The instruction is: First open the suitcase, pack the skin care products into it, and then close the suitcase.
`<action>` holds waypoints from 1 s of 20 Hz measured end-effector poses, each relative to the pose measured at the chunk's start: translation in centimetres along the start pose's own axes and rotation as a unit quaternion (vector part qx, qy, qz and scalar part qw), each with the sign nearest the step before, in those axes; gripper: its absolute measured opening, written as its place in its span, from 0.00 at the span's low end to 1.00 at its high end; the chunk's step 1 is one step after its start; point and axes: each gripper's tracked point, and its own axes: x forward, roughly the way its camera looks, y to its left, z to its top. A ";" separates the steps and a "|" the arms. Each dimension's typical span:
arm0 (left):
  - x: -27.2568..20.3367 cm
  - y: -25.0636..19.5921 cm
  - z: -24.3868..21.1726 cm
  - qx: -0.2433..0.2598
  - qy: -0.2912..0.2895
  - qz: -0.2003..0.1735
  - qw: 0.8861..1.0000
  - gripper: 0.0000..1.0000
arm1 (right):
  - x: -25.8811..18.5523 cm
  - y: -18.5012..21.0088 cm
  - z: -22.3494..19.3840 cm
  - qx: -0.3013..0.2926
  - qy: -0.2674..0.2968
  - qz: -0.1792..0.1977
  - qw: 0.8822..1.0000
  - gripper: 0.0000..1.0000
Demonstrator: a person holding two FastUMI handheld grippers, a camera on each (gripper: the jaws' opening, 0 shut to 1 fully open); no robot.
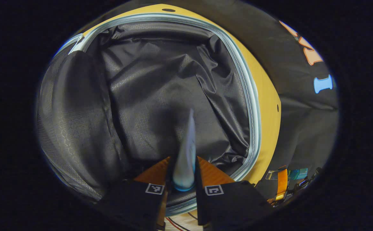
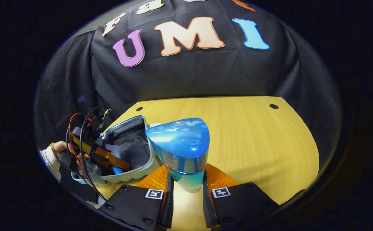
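Observation:
In the left gripper view I look down into the open suitcase (image 1: 249, 96), lined with creased black fabric (image 1: 161, 83). My left gripper (image 1: 183, 166) hangs over its near edge, shut on a pale blue tube (image 1: 187, 144) whose flat end points into the case. In the right gripper view my right gripper (image 2: 186, 175) is shut on a glossy blue bottle (image 2: 181, 144) with a wide rounded cap, held upright above the table. The suitcase (image 2: 132, 175) lies left of it, and over that hovers the left gripper (image 2: 116, 164), held by a hand (image 2: 60, 147).
The case lies on a yellow wooden table (image 2: 253, 144) with small dark holes near the far corners. The booth's black cloth wall (image 2: 189, 73) rises behind. Red and black cables (image 2: 74, 134) trail from the left gripper.

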 end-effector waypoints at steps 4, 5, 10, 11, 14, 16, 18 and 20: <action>-1.6 -1.8 0.2 0.012 -0.016 -0.020 1.000 0.57 | 1.1 4.5 0.8 -0.021 0.008 0.038 0.999 0.40; -2.5 -1.9 0.4 0.020 -0.024 -0.021 0.999 0.68 | 1.4 5.5 0.9 -0.029 0.010 0.046 0.998 0.37; -6.9 -0.5 1.0 0.033 -0.076 -0.017 0.996 0.88 | 4.2 10.6 1.4 -0.070 0.031 0.089 0.993 0.40; -7.9 0.1 1.1 0.030 -0.088 -0.016 0.996 0.96 | 4.9 11.5 1.2 -0.078 0.038 0.097 0.992 0.37; -11.1 2.0 1.1 0.011 -0.121 -0.016 0.992 0.97 | 7.0 13.4 0.5 -0.105 0.058 0.105 0.987 0.36; -13.1 4.0 1.1 -0.003 -0.145 -0.003 0.989 0.97 | 8.3 14.1 -0.2 -0.124 0.071 0.104 0.984 0.40; -15.4 5.5 0.9 -0.024 -0.168 0.001 0.986 0.97 | 9.4 14.7 -1.3 -0.133 0.089 0.105 0.982 0.37; -17.7 6.8 0.3 -0.048 -0.190 0.006 0.981 0.97 | 10.2 15.1 -2.4 -0.138 0.107 0.105 0.979 0.37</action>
